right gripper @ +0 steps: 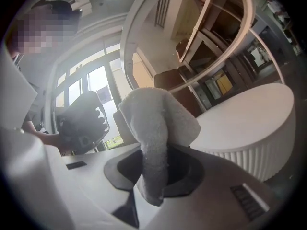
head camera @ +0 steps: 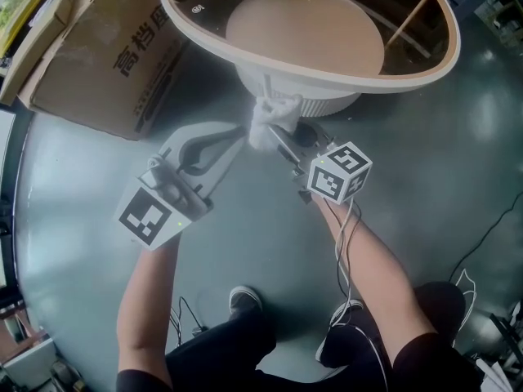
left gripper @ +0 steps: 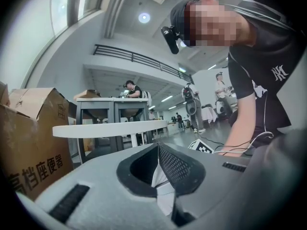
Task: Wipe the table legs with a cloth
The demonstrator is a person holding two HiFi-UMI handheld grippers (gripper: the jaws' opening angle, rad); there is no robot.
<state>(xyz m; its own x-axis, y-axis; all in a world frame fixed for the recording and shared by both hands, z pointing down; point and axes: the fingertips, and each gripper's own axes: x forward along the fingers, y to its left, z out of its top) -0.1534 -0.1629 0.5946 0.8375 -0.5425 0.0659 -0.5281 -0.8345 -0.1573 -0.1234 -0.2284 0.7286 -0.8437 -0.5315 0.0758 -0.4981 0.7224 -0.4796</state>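
Cloth (head camera: 265,125): white, bunched, just beside ribbed white table pedestal (head camera: 331,103), below tabletop rim. R gripper (head camera: 282,143) jaws clamped on it, w/ cloth sticking out past the tips. L gripper (head camera: 239,135) jaws nearly together, pinching a thin white edge, apparently same cloth. Cardboard box (head camera: 106,55) on floor, left of table.

A glossy grey-green floor (head camera: 458,137) spreads beneath me. A round table (head camera: 448,55) stands on it by a ribbed white base (head camera: 337,103). A brown cardboard box (head camera: 106,47) with printed characters lies on the floor left of the table. My shoes (head camera: 243,299) stand nearer, and a thin dark cable (head camera: 493,229) crosses the floor at right.
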